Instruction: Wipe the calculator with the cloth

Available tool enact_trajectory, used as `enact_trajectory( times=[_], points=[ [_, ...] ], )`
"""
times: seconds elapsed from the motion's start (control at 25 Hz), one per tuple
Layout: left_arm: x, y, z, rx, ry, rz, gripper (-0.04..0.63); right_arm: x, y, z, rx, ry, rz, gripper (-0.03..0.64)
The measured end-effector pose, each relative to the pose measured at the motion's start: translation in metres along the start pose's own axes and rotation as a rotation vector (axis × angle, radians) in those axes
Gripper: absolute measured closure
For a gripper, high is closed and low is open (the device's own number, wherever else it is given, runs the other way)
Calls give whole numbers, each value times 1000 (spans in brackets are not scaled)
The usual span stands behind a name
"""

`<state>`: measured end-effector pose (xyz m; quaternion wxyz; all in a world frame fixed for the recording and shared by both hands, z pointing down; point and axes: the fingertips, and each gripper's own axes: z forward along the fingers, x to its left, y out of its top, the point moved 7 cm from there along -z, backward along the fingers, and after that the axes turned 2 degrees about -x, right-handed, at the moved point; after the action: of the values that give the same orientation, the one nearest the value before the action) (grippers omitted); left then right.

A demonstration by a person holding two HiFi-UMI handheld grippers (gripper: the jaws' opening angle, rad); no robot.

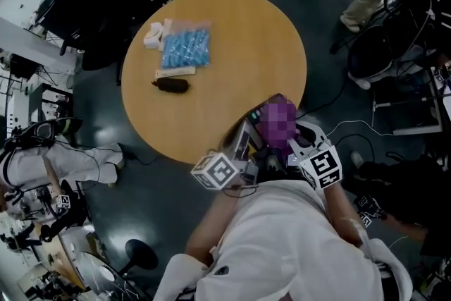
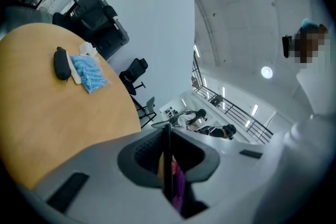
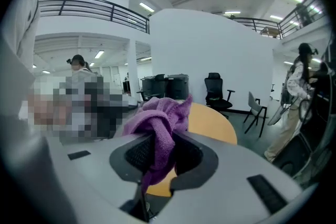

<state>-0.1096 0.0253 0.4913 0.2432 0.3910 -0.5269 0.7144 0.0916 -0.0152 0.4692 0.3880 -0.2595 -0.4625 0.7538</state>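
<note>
Cloth (image 3: 158,122), purple, hangs clamped in the right tool (image 3: 159,159); the left tool (image 2: 168,157) grips a thin dark slab, probably the calculator (image 2: 166,182), by the tabletop (image 1: 243,56) at five o'clock.

Round wooden table (image 1: 232,46) with blue packet (image 1: 186,49), black pouch (image 1: 171,85), white wad (image 1: 153,35).

One table (image 1: 261,46), one blue packet (image 1: 185,49), one black pouch (image 1: 171,85), one cloth (image 3: 157,118), two grippers (image 2: 169,150) (image 3: 160,157) — possibly one calculator (image 1: 242,141).
</note>
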Motion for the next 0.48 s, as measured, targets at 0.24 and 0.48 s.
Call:
enact_trajectory(
  times=[0.24, 0.48],
  points=[
    [-13, 2, -2, 11, -27, 237, 546, -39, -7, -21, 16, -130, 24, 529],
    [-22, -12, 5, 125, -140, 616, 546, -21, 63, -39, -93, -14, -155, 529]
  ],
)
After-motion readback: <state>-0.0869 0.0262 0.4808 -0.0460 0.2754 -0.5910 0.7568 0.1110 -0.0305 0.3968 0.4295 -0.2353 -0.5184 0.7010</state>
